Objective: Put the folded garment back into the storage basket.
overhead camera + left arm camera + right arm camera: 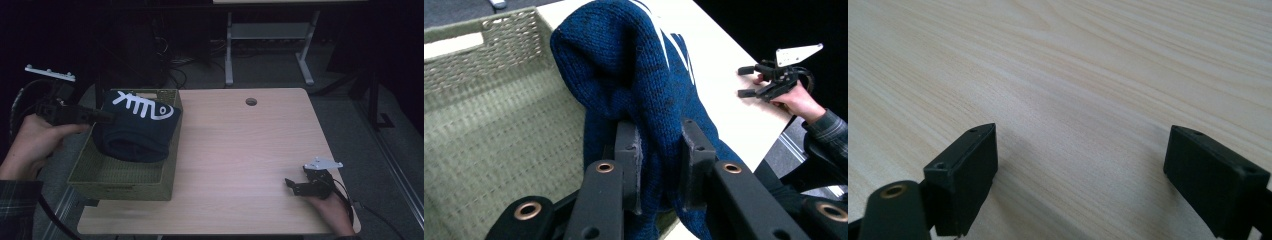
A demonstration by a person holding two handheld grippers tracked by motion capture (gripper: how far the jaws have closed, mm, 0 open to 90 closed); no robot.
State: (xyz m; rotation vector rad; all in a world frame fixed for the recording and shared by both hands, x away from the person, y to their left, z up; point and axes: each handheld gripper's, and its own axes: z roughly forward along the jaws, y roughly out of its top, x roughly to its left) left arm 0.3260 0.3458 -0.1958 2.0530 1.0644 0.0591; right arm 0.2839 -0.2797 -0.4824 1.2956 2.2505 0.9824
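Two jaws of the left gripper (659, 165) pinch a fold of the dark blue knitted sweater with a white fish-bone print (136, 125). The rest of the sweater hangs ahead of these jaws, over the olive-green woven basket (95, 172), and part of it lies on the basket rim on the bench side. I think the main risk is that the cloth catches on this rim and drags the light basket, or that the thin fold slips out of the jaws. The right gripper (296, 186) rests with its jaws wide and empty on the light wooden bench (250, 150); ahead of them is much free room.
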